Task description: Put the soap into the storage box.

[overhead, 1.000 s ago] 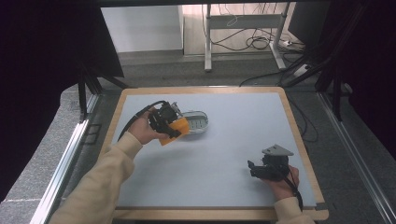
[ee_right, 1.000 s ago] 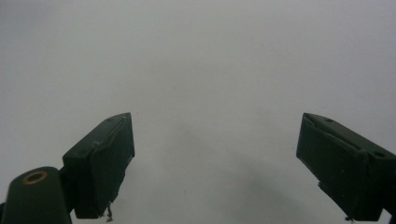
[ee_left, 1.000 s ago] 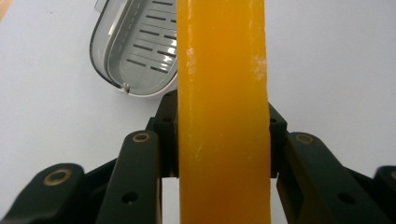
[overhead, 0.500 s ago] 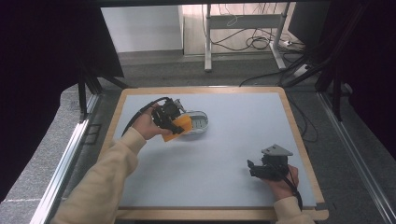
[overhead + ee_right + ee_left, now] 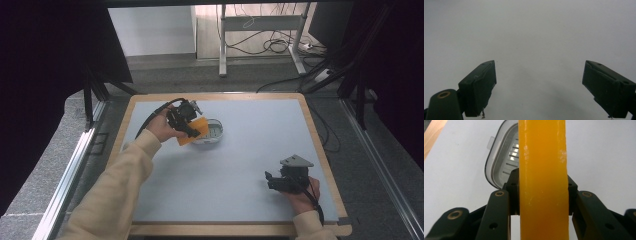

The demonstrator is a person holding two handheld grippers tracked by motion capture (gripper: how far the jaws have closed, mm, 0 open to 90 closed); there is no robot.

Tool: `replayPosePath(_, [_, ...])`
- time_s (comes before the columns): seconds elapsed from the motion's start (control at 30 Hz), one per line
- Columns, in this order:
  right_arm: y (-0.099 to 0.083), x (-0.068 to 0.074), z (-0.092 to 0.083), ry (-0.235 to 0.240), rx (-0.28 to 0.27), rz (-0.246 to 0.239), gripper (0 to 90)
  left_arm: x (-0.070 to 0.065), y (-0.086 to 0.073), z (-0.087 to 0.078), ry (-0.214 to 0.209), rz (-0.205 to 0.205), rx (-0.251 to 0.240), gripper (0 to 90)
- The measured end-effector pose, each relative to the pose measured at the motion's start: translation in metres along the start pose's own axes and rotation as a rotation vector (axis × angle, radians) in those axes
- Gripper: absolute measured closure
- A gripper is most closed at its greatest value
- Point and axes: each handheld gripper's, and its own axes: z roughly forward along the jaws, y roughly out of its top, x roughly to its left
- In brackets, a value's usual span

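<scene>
Grey ridged tray point(image 5: 212, 131) on bench point(image 5: 240, 165), nothing seen inside; orange bar point(image 5: 543, 180) clamped in left gripper point(image 5: 190, 127) jaws over its near rim; right gripper point(image 5: 539, 90) jaws apart.

Cream sleeves point(image 5: 120, 185) cover both forearms; each black tool point(image 5: 186, 120) trails a black cable, the right tool point(image 5: 285, 181) bearing 1 grey 3-cornered plate.

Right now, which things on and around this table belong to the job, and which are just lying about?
In the job:
- orange soap bar, clamped in the left gripper
- soap dish

Lying about:
- right gripper, open, idle
- floor cables
</scene>
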Motion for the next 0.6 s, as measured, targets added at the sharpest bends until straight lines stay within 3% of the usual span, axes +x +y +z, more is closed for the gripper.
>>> replayPosePath(0.27, [0.0, 0.0, 0.001, -0.004, 0.005, -0.009, 12.2, 0.003, 0.007, 0.006, 0.008, 0.032, 0.0, 62.5])
replayPosePath(0.6, [0.0, 0.0, 0.0, -0.003, 0.005, -0.007, 12.2, 0.009, 0.011, 0.013, -0.006, 0.034, -0.007, 62.5])
